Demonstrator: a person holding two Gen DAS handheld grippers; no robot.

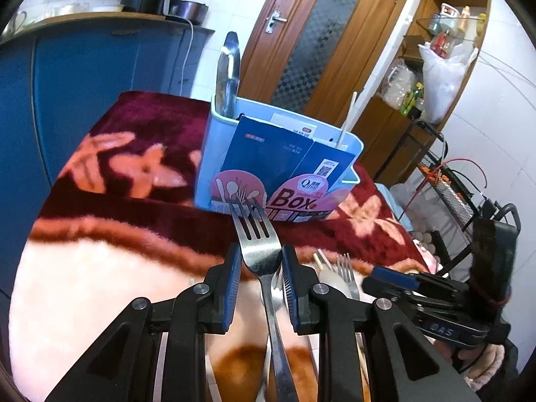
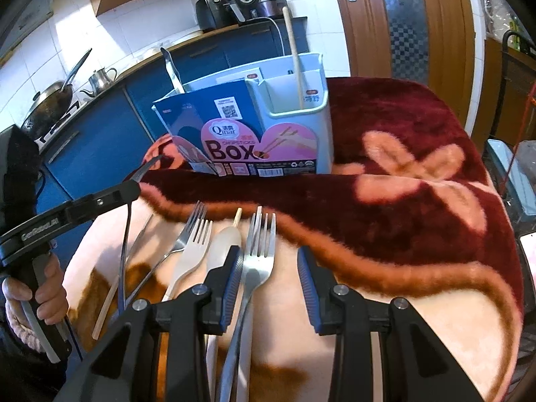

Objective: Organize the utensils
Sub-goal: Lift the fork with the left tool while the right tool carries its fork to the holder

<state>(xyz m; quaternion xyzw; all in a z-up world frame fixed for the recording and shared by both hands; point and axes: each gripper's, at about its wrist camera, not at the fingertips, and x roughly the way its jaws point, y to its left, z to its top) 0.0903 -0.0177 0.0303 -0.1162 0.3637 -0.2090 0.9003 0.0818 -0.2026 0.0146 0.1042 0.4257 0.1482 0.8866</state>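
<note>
Left gripper (image 1: 261,268) has its pads clamped on the neck of a steel fork (image 1: 256,231), tines pointing at the blue utensil box (image 1: 214,154) mid-frame. Right gripper (image 2: 269,271) sits open over another metal fork (image 2: 258,261) at lower centre. I'd guess these forks are stiff, light and slippery, so pinching the flat neck beats the thin handle.

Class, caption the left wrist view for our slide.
Left gripper holds a fork before the box.
</note>
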